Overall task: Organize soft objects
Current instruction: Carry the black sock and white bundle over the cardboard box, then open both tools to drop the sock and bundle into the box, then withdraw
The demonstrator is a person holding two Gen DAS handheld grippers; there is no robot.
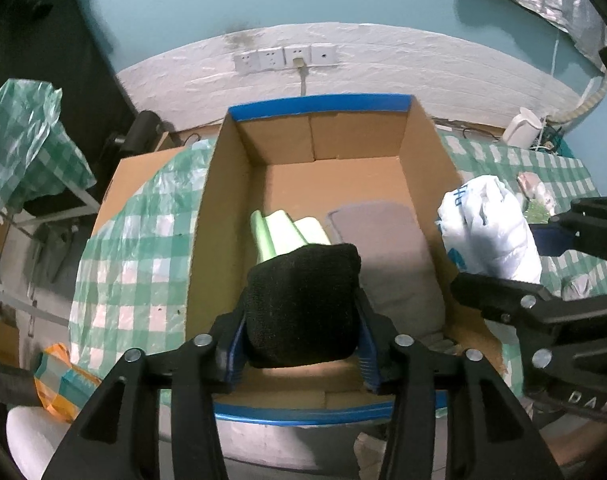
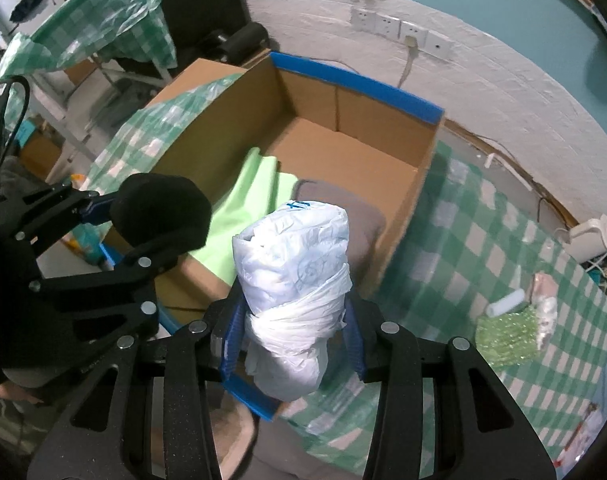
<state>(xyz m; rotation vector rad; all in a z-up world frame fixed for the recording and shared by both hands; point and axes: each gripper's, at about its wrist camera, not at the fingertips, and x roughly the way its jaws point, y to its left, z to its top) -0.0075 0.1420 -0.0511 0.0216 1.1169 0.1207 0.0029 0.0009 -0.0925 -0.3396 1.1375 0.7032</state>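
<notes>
Though half hidden — green roll (image 1: 264,240)

A home room: checked tablecloth (image 1: 135,248), wall sockets (image 1: 285,58), kettle (image 1: 523,128).

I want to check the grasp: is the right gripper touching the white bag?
Touching. In the right wrist view the right gripper has both blue pads against the white bag, pinching its knotted lower part.

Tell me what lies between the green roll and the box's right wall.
In the left wrist view, a grey pad lies on the box floor between the green roll and that wall.
</notes>
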